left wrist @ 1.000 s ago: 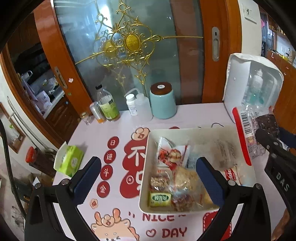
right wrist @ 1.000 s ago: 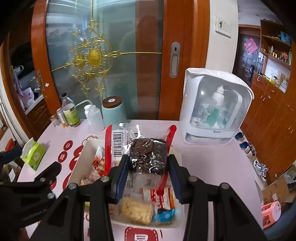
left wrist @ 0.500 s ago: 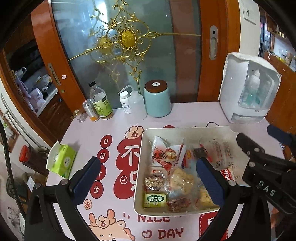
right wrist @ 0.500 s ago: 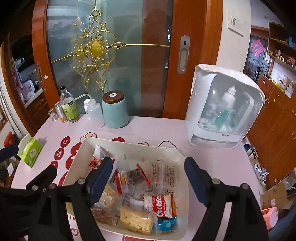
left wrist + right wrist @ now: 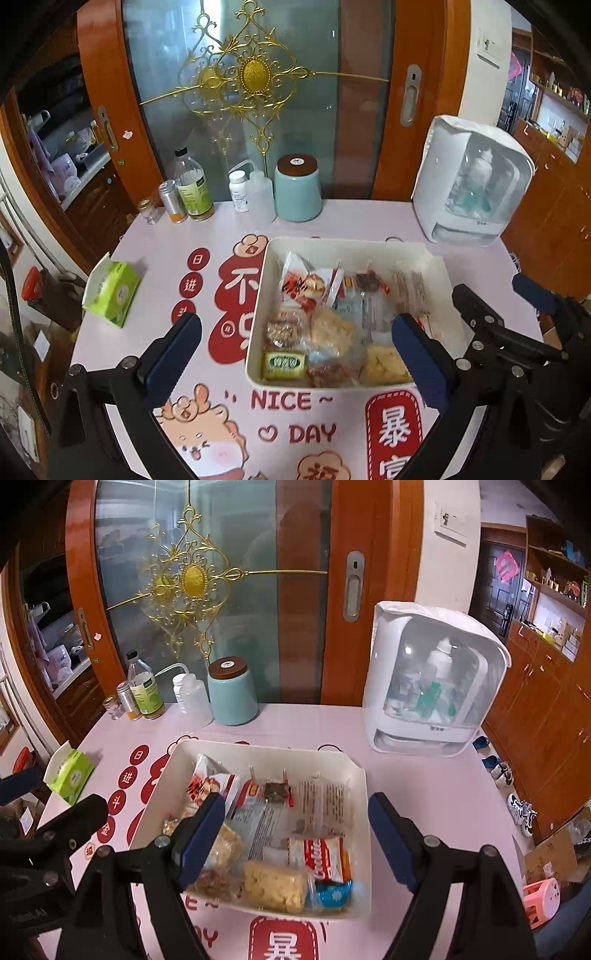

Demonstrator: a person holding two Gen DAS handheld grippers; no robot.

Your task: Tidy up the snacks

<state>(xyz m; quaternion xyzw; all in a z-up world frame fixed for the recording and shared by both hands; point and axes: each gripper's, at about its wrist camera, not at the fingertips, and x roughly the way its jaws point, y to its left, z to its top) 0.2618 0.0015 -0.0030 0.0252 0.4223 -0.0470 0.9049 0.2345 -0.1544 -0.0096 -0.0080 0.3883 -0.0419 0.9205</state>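
Note:
A white tray on the table holds several wrapped snacks; it also shows in the right wrist view. Among them are a clear packet with red edges and a dark brownie, a red cookie pack and a green bar. My left gripper is open and empty above the tray's near left. My right gripper is open and empty above the tray, and shows at the right edge of the left wrist view.
A green tissue box lies at the table's left. Bottles and a teal canister stand at the back edge. A white plastic cabinet stands at the back right. A glass sliding door is behind the table.
My right gripper opened and let the brownie packet drop into the tray. Both grippers have pulled back and up from the tray.

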